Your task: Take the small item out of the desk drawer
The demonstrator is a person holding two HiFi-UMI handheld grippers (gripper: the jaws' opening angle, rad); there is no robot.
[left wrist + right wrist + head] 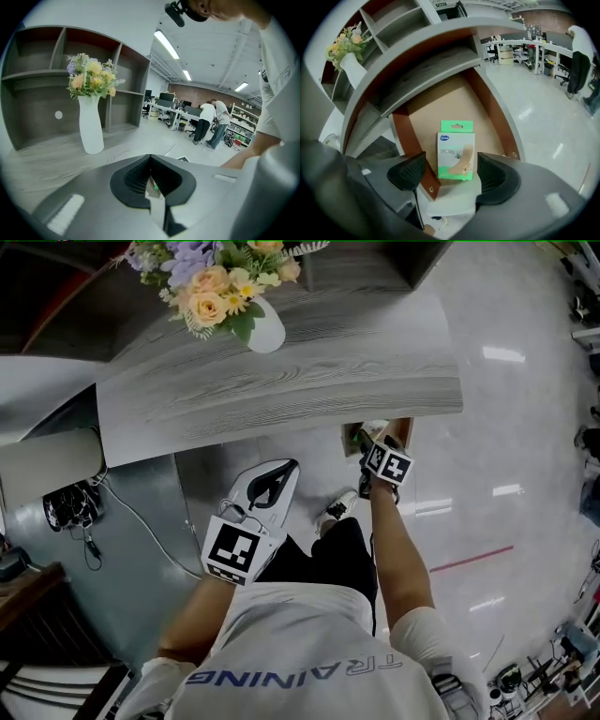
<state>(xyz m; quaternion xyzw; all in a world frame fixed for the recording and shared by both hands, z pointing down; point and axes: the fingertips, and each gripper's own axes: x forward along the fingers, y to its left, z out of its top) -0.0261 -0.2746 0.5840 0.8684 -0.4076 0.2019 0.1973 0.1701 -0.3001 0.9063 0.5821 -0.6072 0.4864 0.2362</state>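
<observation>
A small green-and-white box (456, 153) lies flat on the tan bottom of the open desk drawer (485, 101), which has brown side walls. My right gripper (452, 172) is open just above the drawer's front end. Its two black pads (408, 171) stand either side of the box's near end without touching it. In the head view the right gripper (382, 454) reaches under the desk edge at the drawer (404, 427), where the box (357, 438) shows only in part. My left gripper (274, 486) is held back over the floor. The left gripper (150, 158) is shut on nothing.
The grey wood desk top (281, 381) overhangs the drawer and carries a white vase of flowers (265, 329) (90, 126). Shelving (42, 79) rises behind it. Cables (75, 507) hang at the left. The person's shoe (337, 506) is below the drawer. People (211, 124) stand far off.
</observation>
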